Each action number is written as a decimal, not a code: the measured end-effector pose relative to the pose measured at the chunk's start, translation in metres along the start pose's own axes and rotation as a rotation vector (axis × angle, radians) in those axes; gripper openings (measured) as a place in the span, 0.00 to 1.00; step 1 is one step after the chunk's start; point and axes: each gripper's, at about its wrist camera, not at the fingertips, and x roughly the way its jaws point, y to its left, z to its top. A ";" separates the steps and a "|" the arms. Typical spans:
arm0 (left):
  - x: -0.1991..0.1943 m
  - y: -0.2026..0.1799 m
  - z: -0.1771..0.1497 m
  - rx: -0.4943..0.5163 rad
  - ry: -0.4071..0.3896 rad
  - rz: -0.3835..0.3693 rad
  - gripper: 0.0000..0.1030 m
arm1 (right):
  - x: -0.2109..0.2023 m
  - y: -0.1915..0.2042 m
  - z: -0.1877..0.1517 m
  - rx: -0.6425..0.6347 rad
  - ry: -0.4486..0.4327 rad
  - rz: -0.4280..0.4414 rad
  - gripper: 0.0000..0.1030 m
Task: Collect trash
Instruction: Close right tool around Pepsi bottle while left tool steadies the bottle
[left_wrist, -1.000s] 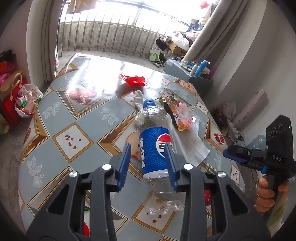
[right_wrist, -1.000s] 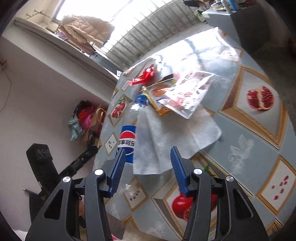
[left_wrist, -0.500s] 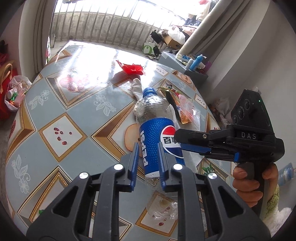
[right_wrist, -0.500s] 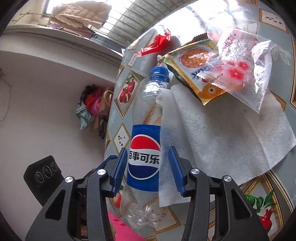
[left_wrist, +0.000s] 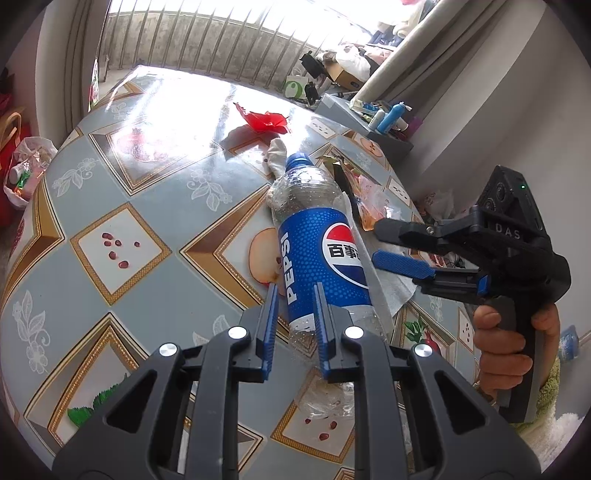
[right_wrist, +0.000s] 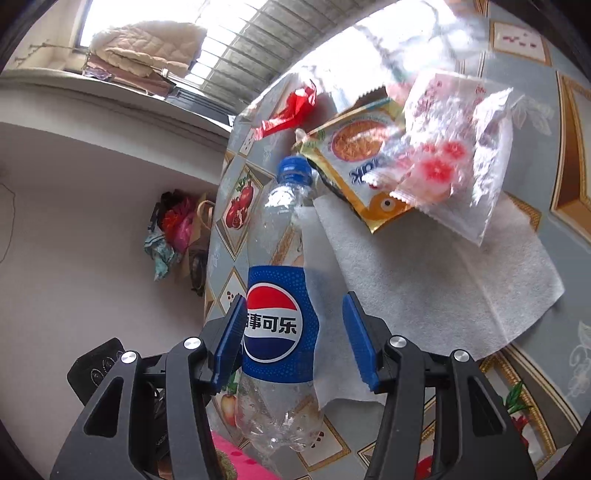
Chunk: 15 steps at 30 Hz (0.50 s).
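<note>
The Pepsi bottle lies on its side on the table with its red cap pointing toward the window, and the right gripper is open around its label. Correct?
Not quite: the cap is blue, not red, as the right wrist view shows. The rest holds: the Pepsi bottle lies on its side on the table, cap toward the window, and the right gripper is open around its label.

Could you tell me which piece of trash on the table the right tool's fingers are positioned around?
The Pepsi bottle: the right tool straddles its blue label, jaws open. The yellow packet, clear wrapper and red wrapper lie beyond it.
</note>
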 end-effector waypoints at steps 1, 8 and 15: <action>0.000 0.000 0.001 -0.001 0.000 -0.003 0.16 | -0.006 0.003 0.001 -0.007 -0.015 0.007 0.51; 0.007 -0.002 0.008 -0.009 -0.010 -0.021 0.16 | 0.005 0.030 0.011 -0.068 0.001 0.025 0.51; 0.023 0.010 0.022 -0.053 -0.005 -0.031 0.15 | 0.030 0.026 0.012 -0.048 0.028 -0.041 0.52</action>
